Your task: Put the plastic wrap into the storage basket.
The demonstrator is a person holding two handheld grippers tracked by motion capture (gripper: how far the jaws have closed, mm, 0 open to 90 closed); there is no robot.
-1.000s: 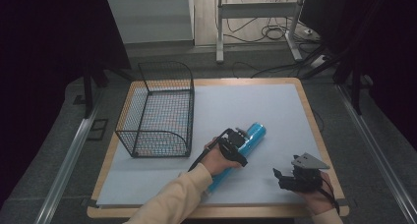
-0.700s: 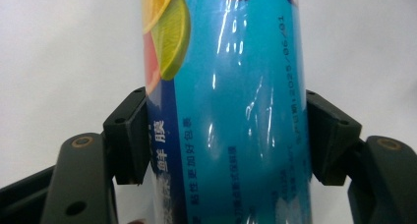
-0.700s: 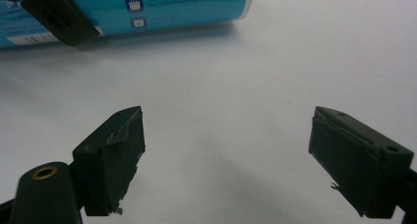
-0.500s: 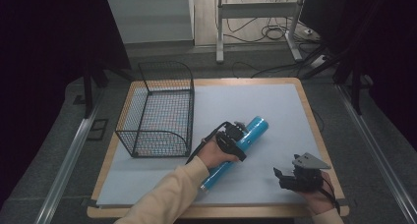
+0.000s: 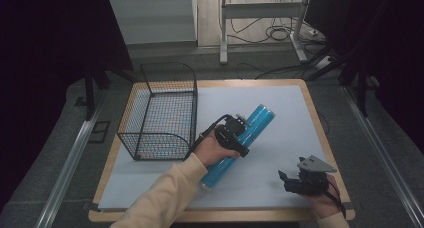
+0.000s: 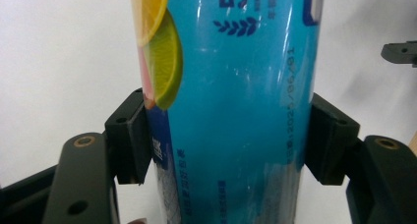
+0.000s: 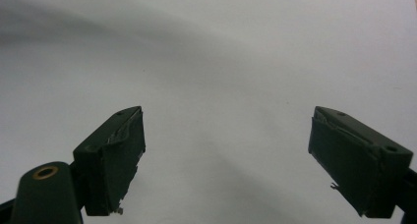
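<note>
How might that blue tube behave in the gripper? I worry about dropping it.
The blue tube is round, so it would probably roll if released. Its glossy wrap looks slippery. The left gripper clamps both sides, and it seems stiff.

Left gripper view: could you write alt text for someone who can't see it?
A shiny blue tube printed with orange and lime slices stands clamped between the two black jaws of the left gripper, whose pads press its sides. Behind it lies a white table surface, with a bit of the other gripper at the right edge.
</note>
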